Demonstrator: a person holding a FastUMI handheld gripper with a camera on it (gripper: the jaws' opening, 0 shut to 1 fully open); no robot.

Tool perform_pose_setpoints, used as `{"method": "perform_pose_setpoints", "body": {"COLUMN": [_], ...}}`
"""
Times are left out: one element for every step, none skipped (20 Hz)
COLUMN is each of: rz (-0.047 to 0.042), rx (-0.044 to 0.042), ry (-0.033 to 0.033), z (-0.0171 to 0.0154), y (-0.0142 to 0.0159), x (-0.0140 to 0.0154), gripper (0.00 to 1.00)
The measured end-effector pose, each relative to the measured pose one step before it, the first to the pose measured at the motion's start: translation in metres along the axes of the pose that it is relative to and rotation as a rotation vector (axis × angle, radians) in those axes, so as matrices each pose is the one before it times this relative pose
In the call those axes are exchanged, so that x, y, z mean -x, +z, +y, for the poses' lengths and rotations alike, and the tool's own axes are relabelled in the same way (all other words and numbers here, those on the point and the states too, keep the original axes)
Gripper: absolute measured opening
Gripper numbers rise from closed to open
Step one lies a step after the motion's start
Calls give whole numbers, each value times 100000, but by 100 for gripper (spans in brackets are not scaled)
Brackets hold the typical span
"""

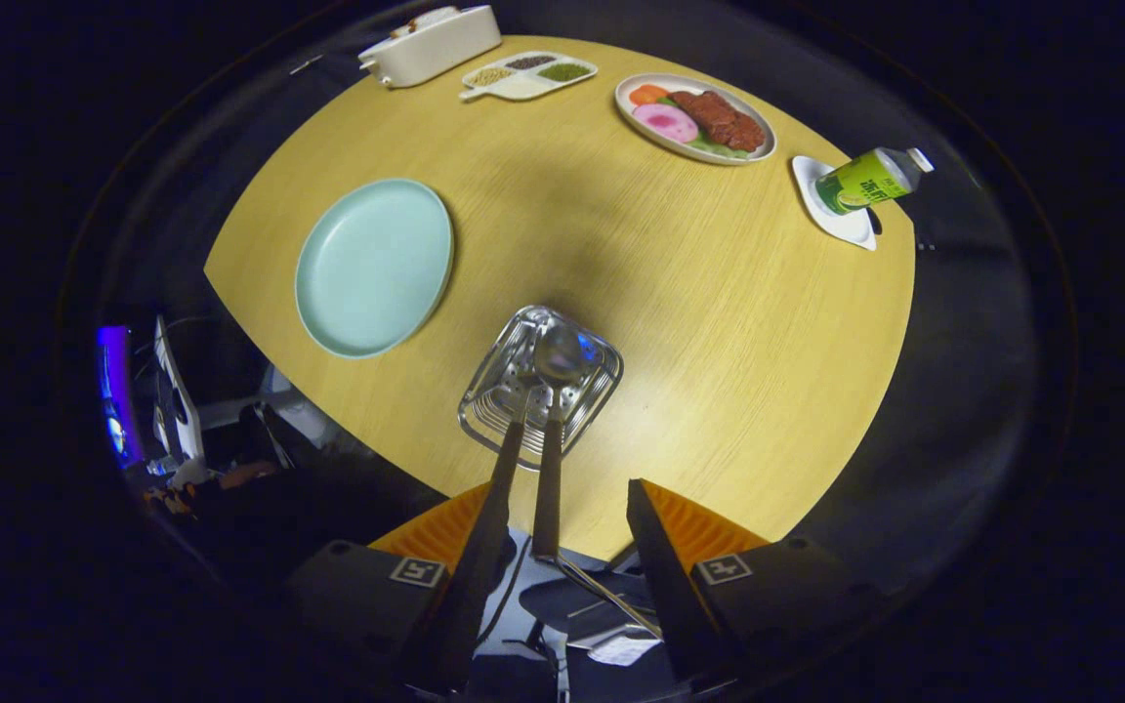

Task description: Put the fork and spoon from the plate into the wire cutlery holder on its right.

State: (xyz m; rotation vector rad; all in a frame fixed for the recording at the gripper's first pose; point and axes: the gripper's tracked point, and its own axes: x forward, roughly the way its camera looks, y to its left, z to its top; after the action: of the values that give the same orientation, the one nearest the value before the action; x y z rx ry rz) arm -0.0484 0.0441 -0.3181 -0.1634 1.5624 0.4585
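Gripper [562, 547] spread, pinching nothing. Fork [509, 439] and spoon [555, 391] stand in the wire holder [592, 386] near the surface's [699, 322] near edge; plate [374, 266] bare. Judged complete: next, withdraw without snagging the handles.

dim fisheye view, table [680, 293] brightly lit, edges warped.

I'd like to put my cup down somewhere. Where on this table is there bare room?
The widest bare wood lies mid-table, between the green plate, the food plate and the cutlery holder, and right of the holder below the bottle. The far edge is crowded with dishes. The gripper hangs open above the holder.
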Motion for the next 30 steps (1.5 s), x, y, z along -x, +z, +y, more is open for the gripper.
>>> {"method": "perform_pose_setpoints", "body": {"rz": [-6736, -7253, -8173, -8745, -8658, -8618, -10511, -8172, -8523, -5736, -5481, -4881, -4795, -5549, -6155, -5515, -5255, -4553, -4292, -4046, -3875, -2402, -2384, -1557, -1164, -814, -419, -404, -315, -27], "rx": [-2963, -2882, -2326, -2464, -1799, -1969, -2626, -2351, -2677, -1613, -1754, -1634, -1343, -907, -212, 466, 819, 1032, 896, 948, 1517, 1388, 1378, 1026, 701, 197, -87, 81, 370, -46], "ry": [134, -671, -236, -1605, -1381, -2500, -3070, -2503, -2153, -1190, -1409, -441, 89, 87, 157, -125, -547, -461, -509, -204, -457, -541, 160, 534, 1017, 955, 802, 803, 706, 770], "z": [263, 186, 306, -458, 54, -78, -286, -325, -278, 3, -102, -137, -37, -1, -33, -175, -130, -138, -236, -51, -69, -161, 70, 304, 289, 278, 247, 152, 98, 33], "y": [310, 362, 447, 888, 695, 887, 1491, 1297, 1388, 629, 1021, 1000, 892, 1628, 1366, 973, 1028, 901, 876, 935, 891, 518, 467, 350, 141, 134, 77, 175, 140, -9], "x": [697, 650, 662, 859, 1067, 1235, 1274, 753, 416, 432, 477, 546, 631, 1443, 725, 390, 200, 76, 146, 282, 220, 89, -6, 207, 43, 15, 117, -38, -56, 7], "gripper": [82, 87, 95, 99, 100, 100, 100, 100, 99, 99, 99, 99, 99, 99, 99, 99, 99, 99, 99, 99, 99, 99, 99, 99, 99, 99, 98, 98, 99, 98]}}
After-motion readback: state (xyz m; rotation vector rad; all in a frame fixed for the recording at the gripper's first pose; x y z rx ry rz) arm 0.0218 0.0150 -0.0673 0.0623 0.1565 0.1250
